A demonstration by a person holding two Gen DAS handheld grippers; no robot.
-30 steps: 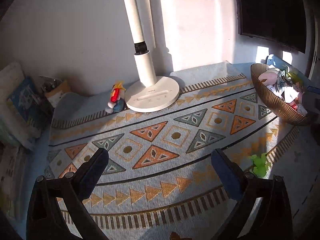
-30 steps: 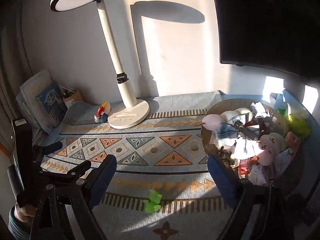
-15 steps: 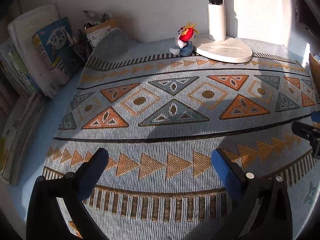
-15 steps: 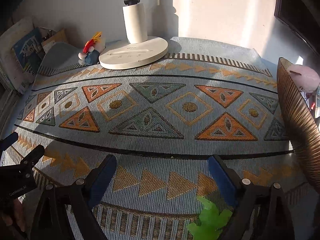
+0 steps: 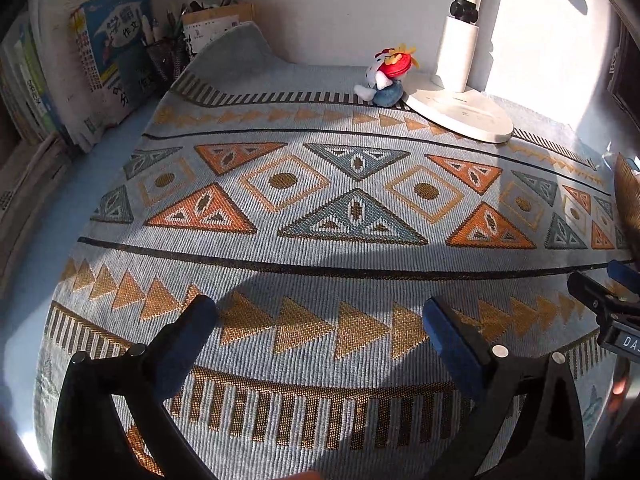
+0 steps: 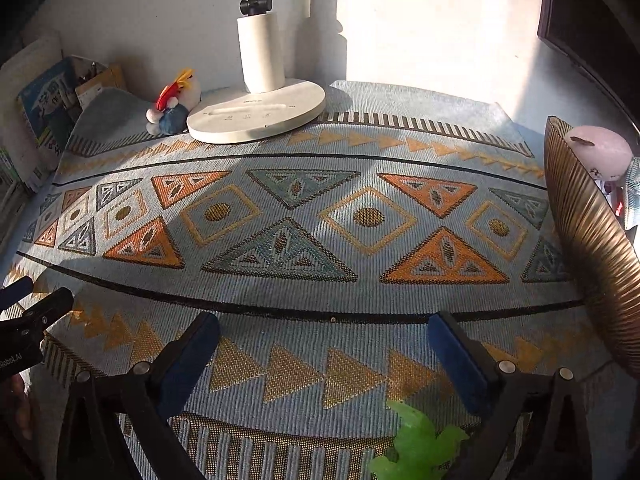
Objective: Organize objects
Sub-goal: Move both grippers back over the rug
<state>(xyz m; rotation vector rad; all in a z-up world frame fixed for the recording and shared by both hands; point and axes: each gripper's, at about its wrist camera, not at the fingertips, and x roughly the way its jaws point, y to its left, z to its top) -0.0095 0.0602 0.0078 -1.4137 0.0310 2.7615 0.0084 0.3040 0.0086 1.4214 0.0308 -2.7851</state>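
Observation:
A small plush toy with a red and yellow crest [image 5: 387, 76] sits at the back of the patterned mat [image 5: 320, 216], against the lamp base; it also shows in the right wrist view [image 6: 173, 101]. A green toy [image 6: 420, 444] lies on the mat low between the right gripper's fingers, nearer the right one. My left gripper [image 5: 320, 320] is open and empty, low over the mat's front. My right gripper [image 6: 323, 338] is open and empty. A brown ribbed basket [image 6: 592, 232] with a pink plush [image 6: 600, 152] and other items stands at the right.
A white desk lamp [image 6: 256, 116] stands at the back of the mat [image 6: 320, 240]; it also shows in the left wrist view [image 5: 460, 112]. Books [image 5: 80, 60] and a pen holder [image 5: 168, 56] line the back left. A dark monitor [image 6: 600, 20] hangs at the back right.
Both grippers have dropped from a high view to low over the mat's front. The left one swung left, towards the books. The green toy now lies under the right gripper.

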